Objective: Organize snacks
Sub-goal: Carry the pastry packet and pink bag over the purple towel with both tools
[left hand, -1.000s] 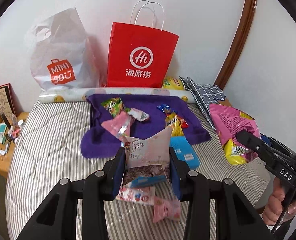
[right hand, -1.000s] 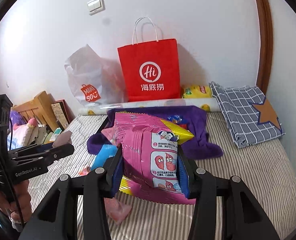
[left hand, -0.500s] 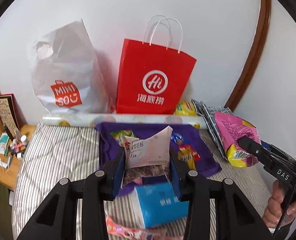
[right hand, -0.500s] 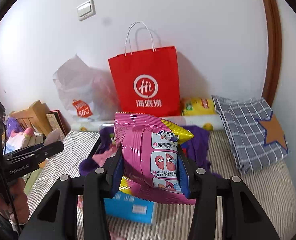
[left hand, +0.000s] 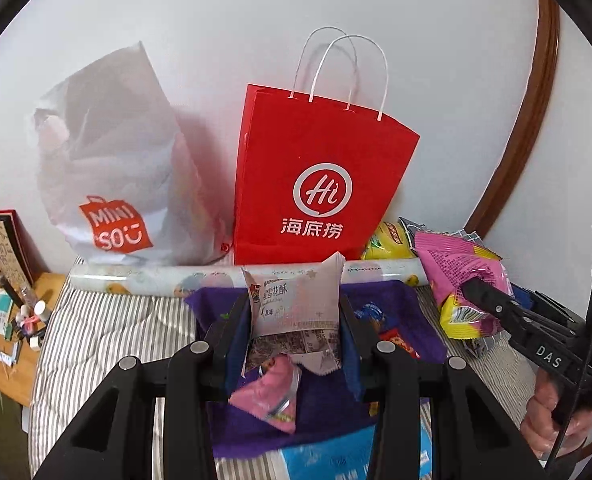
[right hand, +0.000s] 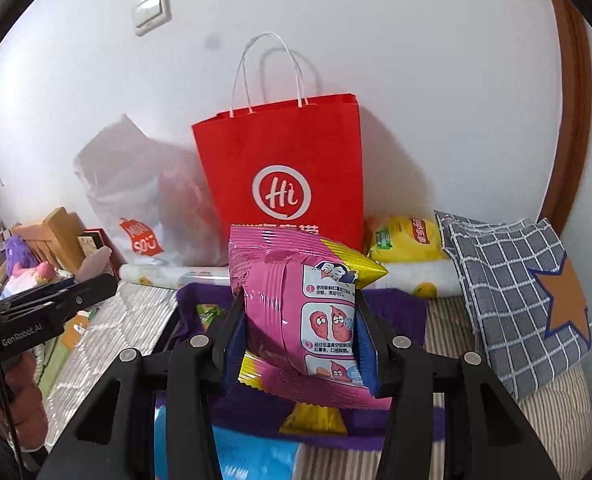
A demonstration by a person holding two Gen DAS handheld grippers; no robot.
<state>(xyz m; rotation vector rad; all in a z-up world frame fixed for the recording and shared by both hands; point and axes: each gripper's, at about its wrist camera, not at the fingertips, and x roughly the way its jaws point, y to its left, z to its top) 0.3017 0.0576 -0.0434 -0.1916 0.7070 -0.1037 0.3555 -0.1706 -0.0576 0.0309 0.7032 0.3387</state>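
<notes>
At the lower centre of the left wrist view, the left gripper (left hand: 296, 316) is closed on a pale snack packet (left hand: 296, 300) printed with Chinese characters; both pads press its sides and the packet stands upright between them, its top edge in front of the base of the red paper bag (left hand: 316, 176). Below the packet, a pink wrapper (left hand: 267, 394) lies on the purple cloth (left hand: 328, 412), and a blue pack (left hand: 336, 456) shows at the bottom edge. The white plastic bag (left hand: 107, 176) stands at the left of the frame, touching the red paper bag. A patterned roll (left hand: 151, 280) lies across the frame at the foot of both bags, on the striped mattress (left hand: 107, 328).

At the lower centre of the right wrist view, the right gripper (right hand: 300, 328) is clamped on a pink and yellow snack bag (right hand: 291, 300), jaws narrowly apart with the bag filling the gap. The bag overlaps the lower part of the red paper bag. A yellow chip bag (right hand: 408, 240) sits right of centre, beside the checked cushion (right hand: 508, 296). A hand (left hand: 552, 416) gripping the right tool appears at the lower right of the left wrist view.
</notes>
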